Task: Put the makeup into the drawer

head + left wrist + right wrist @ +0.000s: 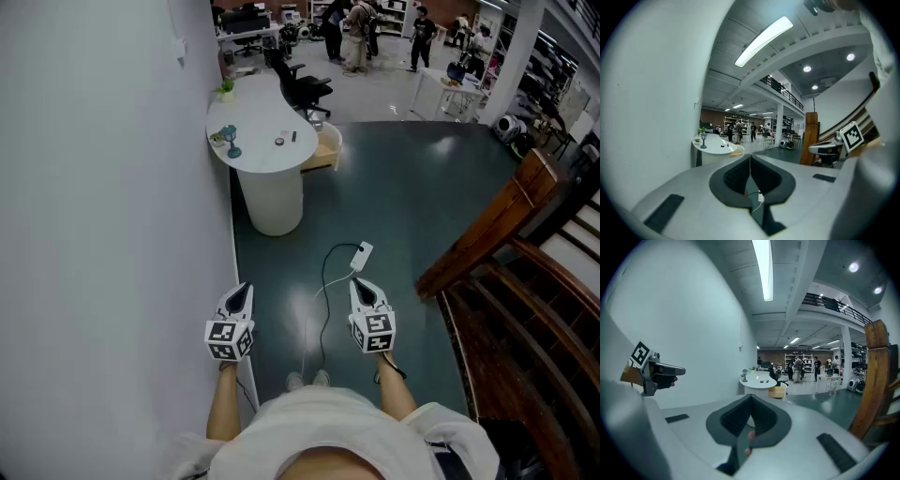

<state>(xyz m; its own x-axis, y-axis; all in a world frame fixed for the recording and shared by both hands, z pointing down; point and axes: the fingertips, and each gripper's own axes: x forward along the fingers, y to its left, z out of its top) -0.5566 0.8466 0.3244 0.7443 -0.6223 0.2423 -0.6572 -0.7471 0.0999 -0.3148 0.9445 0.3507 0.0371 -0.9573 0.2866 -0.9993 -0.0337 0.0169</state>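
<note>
The person's forearms (pixel 223 405) reach forward side by side, the grey left tongs (pixel 241 291) and grey right tongs (pixel 360 286) both pressed together, empty, tilted slightly downward over the dark green floor (pixel 403 216).

L hand-held gripper (pixel 242 291), R (pixel 361 286): closed.

Floor (pixel 403 197) is dark green and a bit shiny. A white cable (pixel 325 281) snakes across it w/ a white plug block (pixel 362 253) at the far end, and a pair of light shoes (pixel 307 379) stands at the near end. Further back, by the wall, there's a white counter (pixel 267 155) w/ a rounded top. On it: a small teal lamp (pixel 231 141), a potted plant (pixel 226 89), a small dark round thing (pixel 279 142) and a dark stick-shaped thing (pixel 293 136), can't tell what those are tbh. A light wooden box (pixel 323 150) sits right beside the counter, black office chair (pixel 305 89) behind it.
</note>
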